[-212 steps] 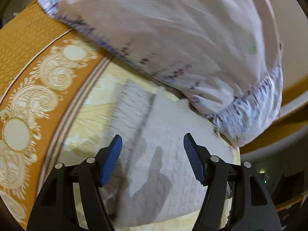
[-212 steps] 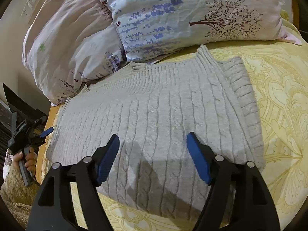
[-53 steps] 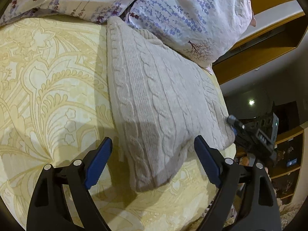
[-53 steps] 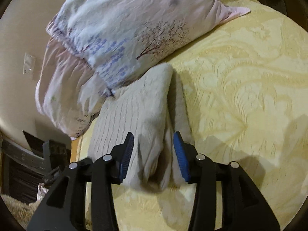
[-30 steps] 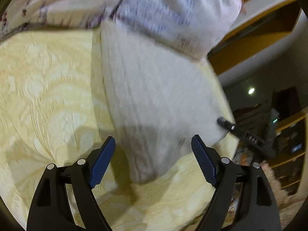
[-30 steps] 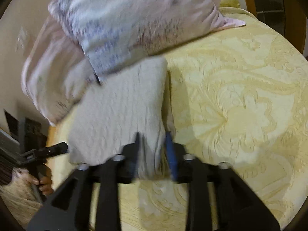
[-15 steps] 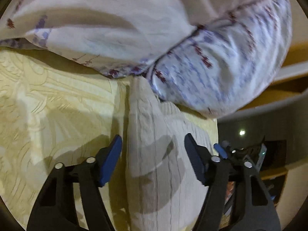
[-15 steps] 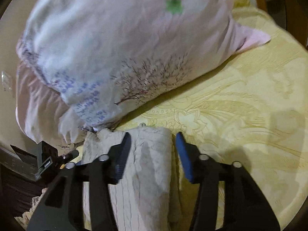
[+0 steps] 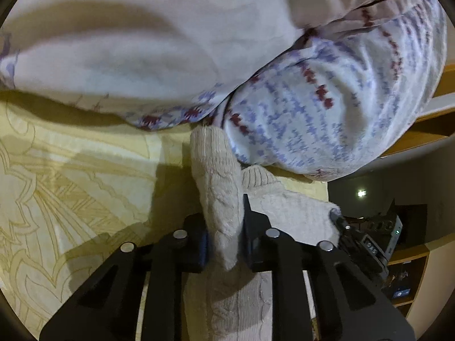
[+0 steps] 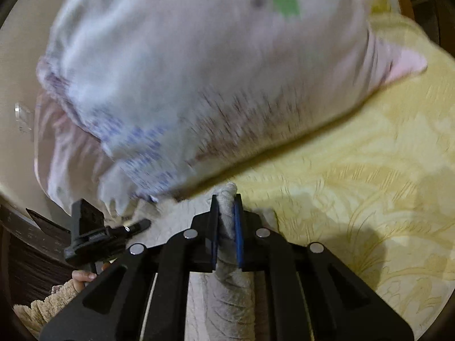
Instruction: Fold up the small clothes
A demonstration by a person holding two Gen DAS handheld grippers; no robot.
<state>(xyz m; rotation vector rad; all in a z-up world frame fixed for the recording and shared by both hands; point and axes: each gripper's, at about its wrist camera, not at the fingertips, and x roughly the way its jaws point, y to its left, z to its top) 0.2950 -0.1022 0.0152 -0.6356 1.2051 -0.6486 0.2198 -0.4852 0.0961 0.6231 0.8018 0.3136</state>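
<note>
The cream cable-knit sweater (image 9: 219,199) lies folded on a yellow patterned bedspread (image 9: 71,184), its long axis running straight ahead from the left gripper (image 9: 224,236) toward the pillows (image 9: 312,108); the ribbed end points at them and touches the patterned one. A raised fold of knit stands between the left jaws, which are closing on it, both pads already pressed against the wool. The flat rest of the sweater spreads to the right of this claw, out to the bed edge.

In the right wrist view the right gripper (image 10: 226,227) is clenched on a thin ridge of the same sweater (image 10: 224,284), the 2 blue pads squeezing it from both sides. The knit runs under the claw and ahead to the blurred pillow (image 10: 213,71). Left of this claw sits the other black gripper, a hand (image 10: 82,278) on its handle. Bedspread lies to the right.

No writing is readable, and I can make out no containers.
</note>
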